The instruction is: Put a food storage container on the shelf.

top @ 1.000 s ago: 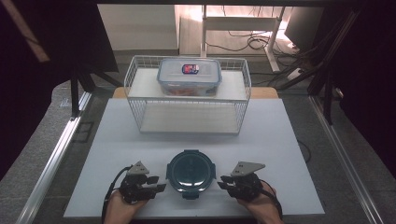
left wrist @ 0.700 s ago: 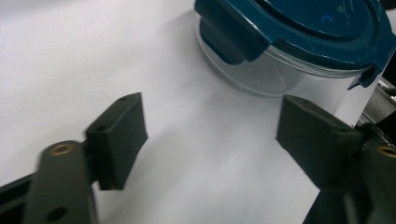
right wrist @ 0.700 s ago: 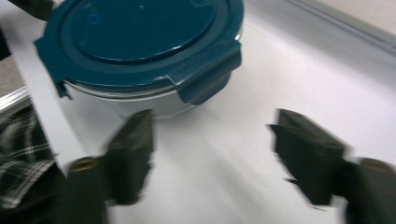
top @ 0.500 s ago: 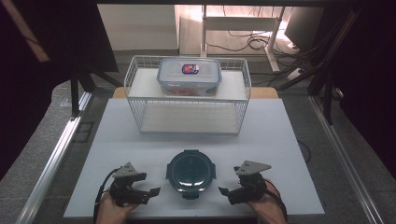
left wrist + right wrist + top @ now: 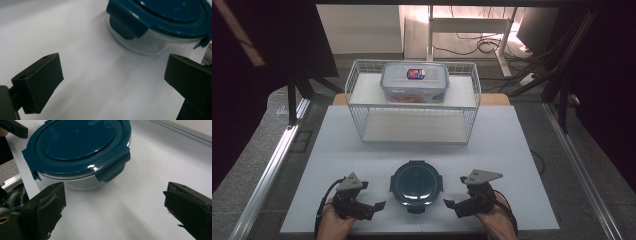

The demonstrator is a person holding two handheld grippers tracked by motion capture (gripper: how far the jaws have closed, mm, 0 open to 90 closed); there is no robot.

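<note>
Round container (image 5: 416,183) sits at 6 o'clock on the tabletop (image 5: 512,150), between your spread, empty fingers.
Looks light, rigid, slick; both grippers have just been opening, so pinch the latch tabs (image 5: 110,167).

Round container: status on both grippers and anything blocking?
Left gripper and right gripper open, jaws just opened, nothing between them. Round container lidded, on white table, between grippers, untouched. Wire basket farther back, clear.
</note>
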